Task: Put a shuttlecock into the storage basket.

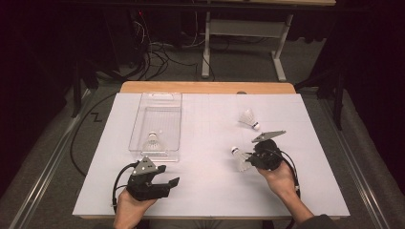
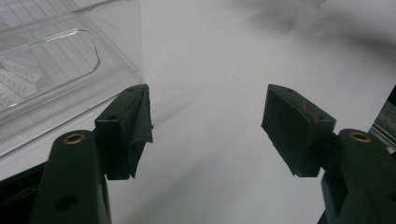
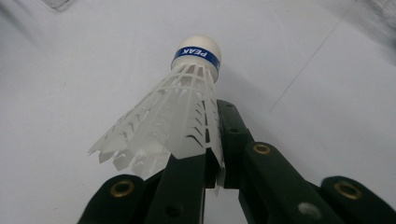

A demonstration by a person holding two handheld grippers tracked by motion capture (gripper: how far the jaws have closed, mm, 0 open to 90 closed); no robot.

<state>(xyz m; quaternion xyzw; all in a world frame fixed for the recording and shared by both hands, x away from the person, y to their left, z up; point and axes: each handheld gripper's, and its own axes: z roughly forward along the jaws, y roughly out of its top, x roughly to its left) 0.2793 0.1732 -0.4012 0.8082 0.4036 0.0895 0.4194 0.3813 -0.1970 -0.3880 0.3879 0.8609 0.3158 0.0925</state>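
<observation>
The right tool (image 1: 249,158) is clenched on a white shuttlecock (image 1: 241,159), pinching the edge of its plastic skirt between the jaws. In the right gripper view the shuttlecock (image 3: 180,116) juts straight out ahead of that tool, skirt at the jaws and the cork nose with its blue band pointing away, so its long axis runs on in line with the tool. In the high view it sits just off the left side of the right tool, apparently held a little above the white table (image 1: 210,191).

The clear plastic tray (image 1: 139,121) lies well away to the left of the right tool and somewhat farther from the person, with the open middle of the table between them. One shuttlecock in the tray (image 1: 152,141) already stands there, skirt down near the near end. To my eye the coming move is a carry leftward across the table to that tray.

The left tool (image 1: 165,183) is far nearer the tray, just short of its near wall, but its jaws are spread wide and hold nothing; in the left gripper view the tray wall (image 2: 70,60) shows just beyond its left jaw.

A third shuttlecock (image 1: 249,119) lies on its side a short way beyond the right tool.
</observation>
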